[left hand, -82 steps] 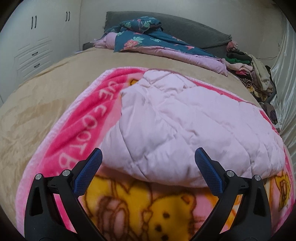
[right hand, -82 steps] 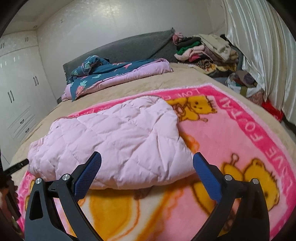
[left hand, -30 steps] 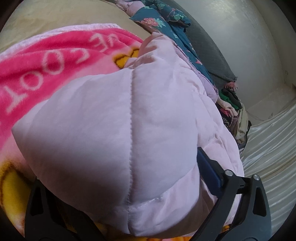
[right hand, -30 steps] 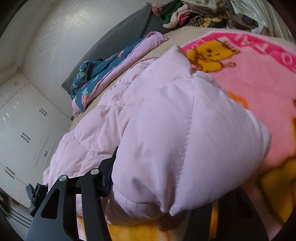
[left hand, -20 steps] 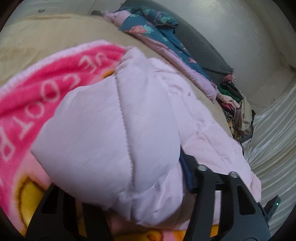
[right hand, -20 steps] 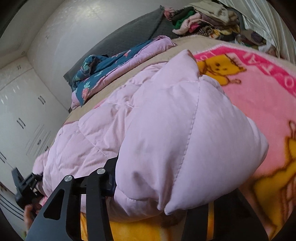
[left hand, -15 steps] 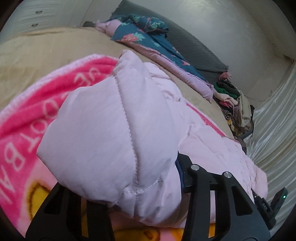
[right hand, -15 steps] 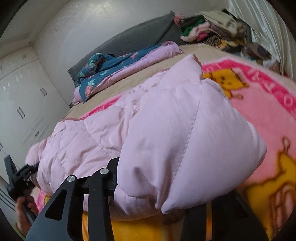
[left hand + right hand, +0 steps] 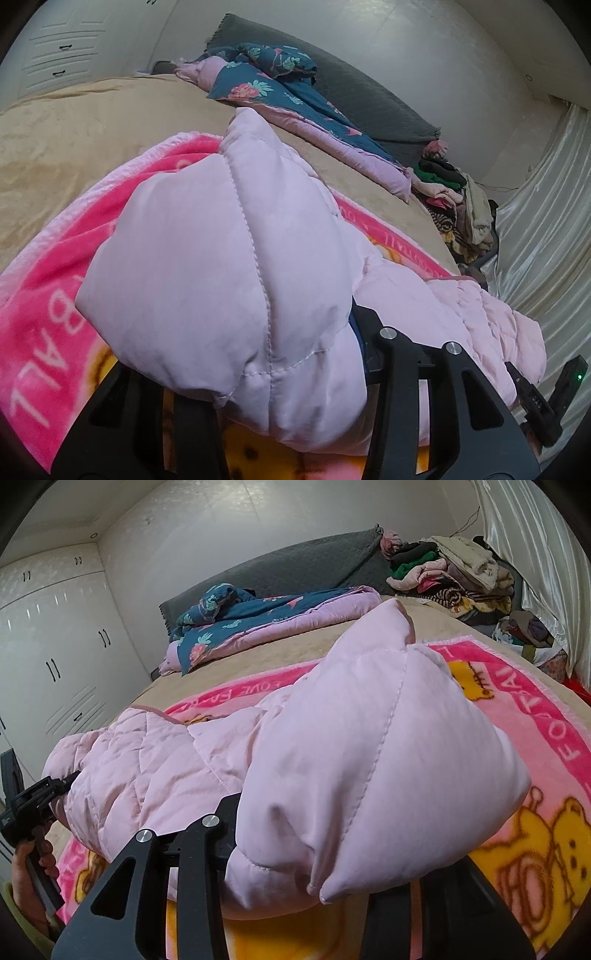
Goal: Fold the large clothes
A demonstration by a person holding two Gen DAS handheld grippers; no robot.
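Both grippers' jaws clamped on pink quilted jacket (image 9: pixel 221 266); person's hand (image 9: pixel 29 867) only in right view.

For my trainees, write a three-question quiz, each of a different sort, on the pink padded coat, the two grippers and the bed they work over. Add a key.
1. True or false: the left gripper is shut on the pink padded coat.
2. The coat lies on: A) a cartoon-bear blanket, B) a bare floor, C) a wooden desk.
3. Fill in: the floral quilt lies against the grey ____.

Key: 1 true; 2 A; 3 headboard. The right gripper grips the coat too.
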